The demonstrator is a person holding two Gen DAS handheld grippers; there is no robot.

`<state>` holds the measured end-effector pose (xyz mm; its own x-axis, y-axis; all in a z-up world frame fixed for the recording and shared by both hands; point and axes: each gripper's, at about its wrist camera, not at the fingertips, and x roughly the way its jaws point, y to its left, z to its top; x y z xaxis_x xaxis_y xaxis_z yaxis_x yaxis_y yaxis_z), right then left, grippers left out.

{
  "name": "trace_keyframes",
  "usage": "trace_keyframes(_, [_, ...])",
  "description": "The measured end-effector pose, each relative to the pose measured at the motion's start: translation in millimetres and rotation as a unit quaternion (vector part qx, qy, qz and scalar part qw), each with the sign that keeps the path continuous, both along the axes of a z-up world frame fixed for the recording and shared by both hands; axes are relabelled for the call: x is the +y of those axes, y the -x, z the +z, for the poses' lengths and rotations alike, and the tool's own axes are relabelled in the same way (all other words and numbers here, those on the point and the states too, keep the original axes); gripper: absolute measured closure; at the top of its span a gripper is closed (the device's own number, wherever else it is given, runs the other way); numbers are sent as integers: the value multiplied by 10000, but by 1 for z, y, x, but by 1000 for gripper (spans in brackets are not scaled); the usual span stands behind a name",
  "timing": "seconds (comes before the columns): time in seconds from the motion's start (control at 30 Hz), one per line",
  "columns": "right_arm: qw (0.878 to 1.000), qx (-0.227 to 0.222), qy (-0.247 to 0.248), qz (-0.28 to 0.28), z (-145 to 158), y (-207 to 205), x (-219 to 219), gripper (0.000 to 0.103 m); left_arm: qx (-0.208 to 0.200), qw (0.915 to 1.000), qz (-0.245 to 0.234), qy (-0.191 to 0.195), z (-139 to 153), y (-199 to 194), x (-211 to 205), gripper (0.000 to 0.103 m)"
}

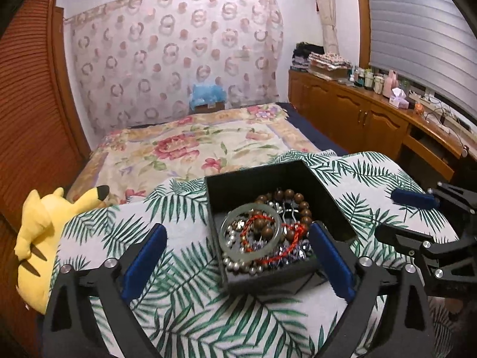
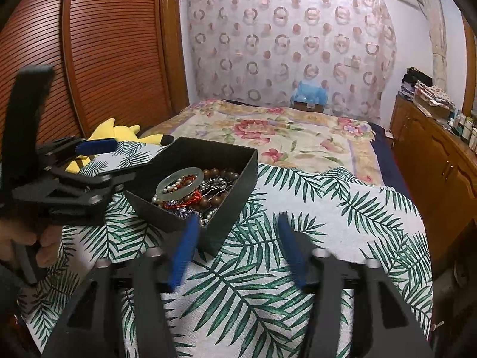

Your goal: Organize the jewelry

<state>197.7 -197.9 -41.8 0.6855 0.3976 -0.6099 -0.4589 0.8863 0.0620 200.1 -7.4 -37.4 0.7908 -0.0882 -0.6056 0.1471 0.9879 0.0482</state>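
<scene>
Two grippers are held with jaws spread wide, nothing gripped. A black jewelry box (image 1: pixel 269 179) heaped with bead bracelets (image 1: pixel 293 205) and a pale jade bangle (image 1: pixel 250 232) is seen between the left gripper (image 1: pixel 238 252) jaws and just ahead-left of the right gripper (image 2: pixel 235 238) jaws.

Worktop (image 1: pixel 184 322) under palm-leaf cloth (image 2: pixel 298 268); black jewelry box (image 1: pixel 238 185) sits on cloth; yellow plush (image 1: pixel 38 229) at worktop's left edge.

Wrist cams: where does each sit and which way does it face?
Left wrist: on the left gripper, facing forward over the black jewelry box toward the bed; own open fingers show, with the right gripper at right.
Right wrist: on the right gripper, facing the bed; own open fingers show, with the left gripper and a hand at left.
Shared: box, jade bangle, leaf-print cloth, Pikachu plush.
</scene>
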Motion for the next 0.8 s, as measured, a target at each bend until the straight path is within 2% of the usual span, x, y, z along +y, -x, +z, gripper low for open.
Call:
trace_keyframes(0.17, [9999,36,-21,-142,-3,5,0,15,90,9996,45,246,-5,24,9,8])
trace_keyframes(0.33, [9996,12,6,-280,-7,13,-2,3,93,9997,45,233,-8,44,9,8])
trace_keyframes(0.57, [9987,18,-208,-464,-1,31,-7,3,87,9996,94,257,-3,65,9,8])
trace_keyframes(0.8, [9962,-364,-481,-630,29,65,-17,3,-84,9993,180,331,15,89,8,8])
